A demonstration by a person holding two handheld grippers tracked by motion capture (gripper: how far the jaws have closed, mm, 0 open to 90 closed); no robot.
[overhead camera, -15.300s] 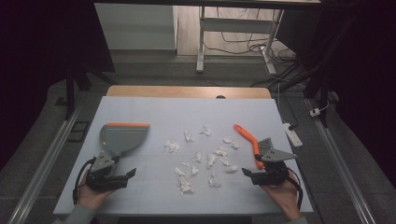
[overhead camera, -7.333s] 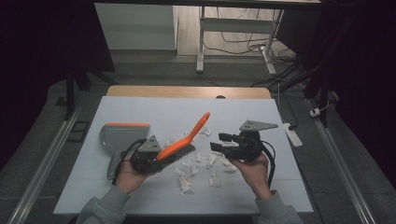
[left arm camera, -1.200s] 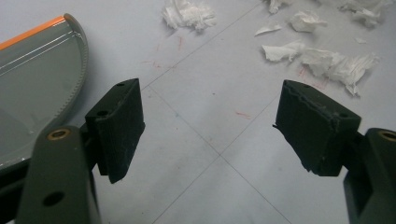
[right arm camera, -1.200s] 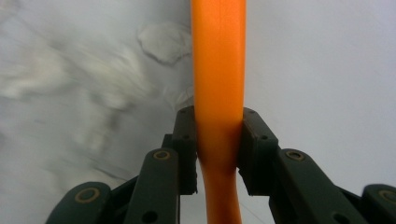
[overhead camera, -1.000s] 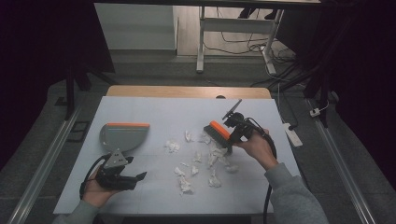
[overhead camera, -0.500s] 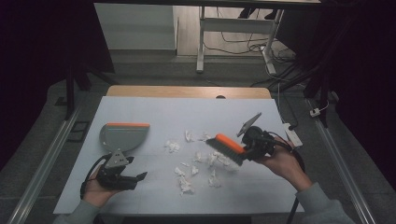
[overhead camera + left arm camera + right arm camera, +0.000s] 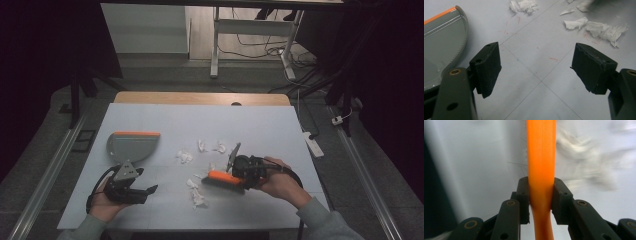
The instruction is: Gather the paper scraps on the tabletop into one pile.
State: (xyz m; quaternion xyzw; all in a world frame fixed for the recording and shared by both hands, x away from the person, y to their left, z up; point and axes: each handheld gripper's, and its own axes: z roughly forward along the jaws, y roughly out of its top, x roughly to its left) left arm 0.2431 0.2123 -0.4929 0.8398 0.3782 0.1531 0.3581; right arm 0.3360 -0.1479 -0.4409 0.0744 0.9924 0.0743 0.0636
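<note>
Right gripper view: brush [image 7: 541, 170] inside right gripper [image 7: 541, 200].

Dustpan [image 7: 131, 146] left on table [image 7: 280, 125], paper scraps [image 7: 197, 196] mid, brush [image 7: 223, 178] just right of scraps.

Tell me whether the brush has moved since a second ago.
Yes. The brush, clamped in the right gripper, came nearer the table's near edge, among the paper scraps.

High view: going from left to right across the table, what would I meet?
Left gripper → dustpan → paper scraps → orange brush → right gripper, shut on the brush's handle.
</note>
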